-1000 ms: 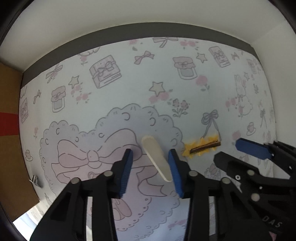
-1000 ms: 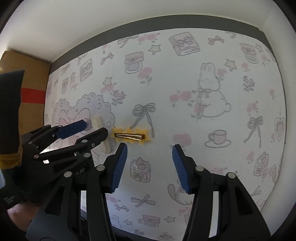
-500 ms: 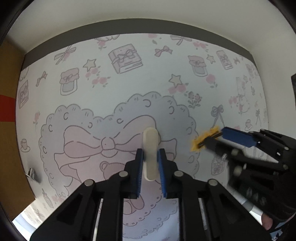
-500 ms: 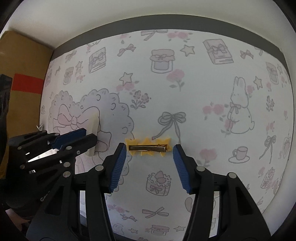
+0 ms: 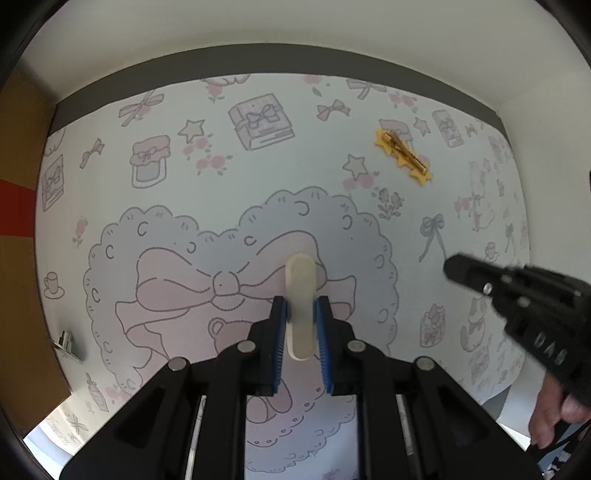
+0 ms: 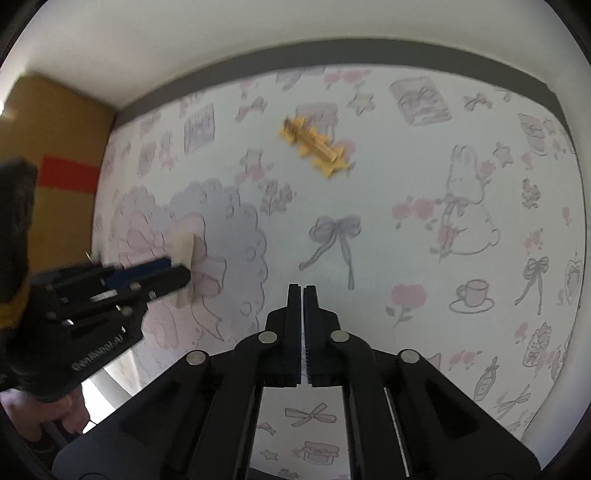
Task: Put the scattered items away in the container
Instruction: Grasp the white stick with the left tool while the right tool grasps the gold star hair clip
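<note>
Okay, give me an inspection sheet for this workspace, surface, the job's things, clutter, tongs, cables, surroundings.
Surface: patterned mat with bows, stars and a rabbit, lying flat.
Job's things: cream flat stick clamped between the left tongs' pads; yellow star hair clip lying loose on the mat; no container in view.
Clutter: small metal clip at the mat's left edge.
Grippers: left tongs shut on the stick; right tongs have just closed, empty, short of the hair clip.
Cables: nothing seen.
Surroundings: cardboard box with red tape, white wall.
</note>
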Demonstrator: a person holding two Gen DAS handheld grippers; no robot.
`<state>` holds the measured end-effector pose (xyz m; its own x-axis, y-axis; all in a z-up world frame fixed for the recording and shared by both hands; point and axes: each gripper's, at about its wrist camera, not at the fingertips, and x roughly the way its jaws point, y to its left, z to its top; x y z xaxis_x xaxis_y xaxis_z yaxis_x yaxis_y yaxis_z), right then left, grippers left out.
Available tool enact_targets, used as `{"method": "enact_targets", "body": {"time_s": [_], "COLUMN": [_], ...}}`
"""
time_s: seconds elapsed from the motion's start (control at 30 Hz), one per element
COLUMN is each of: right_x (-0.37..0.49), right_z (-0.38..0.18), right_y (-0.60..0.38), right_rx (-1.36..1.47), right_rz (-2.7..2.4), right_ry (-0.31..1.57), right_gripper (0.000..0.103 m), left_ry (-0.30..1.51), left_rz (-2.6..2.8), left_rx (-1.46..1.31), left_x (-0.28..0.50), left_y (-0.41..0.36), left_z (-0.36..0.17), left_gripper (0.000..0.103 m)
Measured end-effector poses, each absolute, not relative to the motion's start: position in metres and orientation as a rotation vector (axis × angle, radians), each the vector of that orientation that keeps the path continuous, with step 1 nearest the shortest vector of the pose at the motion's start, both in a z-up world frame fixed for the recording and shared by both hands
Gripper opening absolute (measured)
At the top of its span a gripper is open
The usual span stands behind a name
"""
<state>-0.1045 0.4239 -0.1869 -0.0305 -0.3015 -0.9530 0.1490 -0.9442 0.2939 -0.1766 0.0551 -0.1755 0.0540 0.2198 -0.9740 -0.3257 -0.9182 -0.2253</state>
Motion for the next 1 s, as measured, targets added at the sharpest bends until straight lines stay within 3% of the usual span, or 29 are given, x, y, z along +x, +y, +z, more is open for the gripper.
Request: {"method": "enact_targets", "body": {"time_s": [0.07, 0.2, 0.63, 0.73, 1.0], "right_x": [-0.112, -0.135, -0.177, -0.175, -0.161], "right_z": [-0.183, -0.18, -0.203, -0.205, -0.202], "right_y": [0.425, 0.414, 0.372, 0.365, 0.373], "right_rx": [1.928, 1.895, 1.922, 1.913, 1.931], "right_rz": [-2.079, -2.111, -2.118, -2.099, -2.057], "right_ry": [-0.168, -0.137, 0.294, 0.38, 0.241], "right_gripper": [0.01, 0.034, 0.034, 0.022, 0.017], "left_ry": [0.096, 0.069, 0.006, 0.001, -0.001], "left_rz": [1.93, 1.951, 1.983, 1.986, 2.001], "left_rx": [-1.948, -1.942, -1.948, -1.947, -1.915], "left_x": [-0.173, -0.179, -0.204, -0.207, -0.203], "left_y": [0.052, 0.054, 0.062, 0.062, 0.068], "left_z": [-0.172, -0.169, -0.172, -0.172, -0.159], "left_gripper": [0.016, 0.016, 0.017, 0.016, 0.016]}}
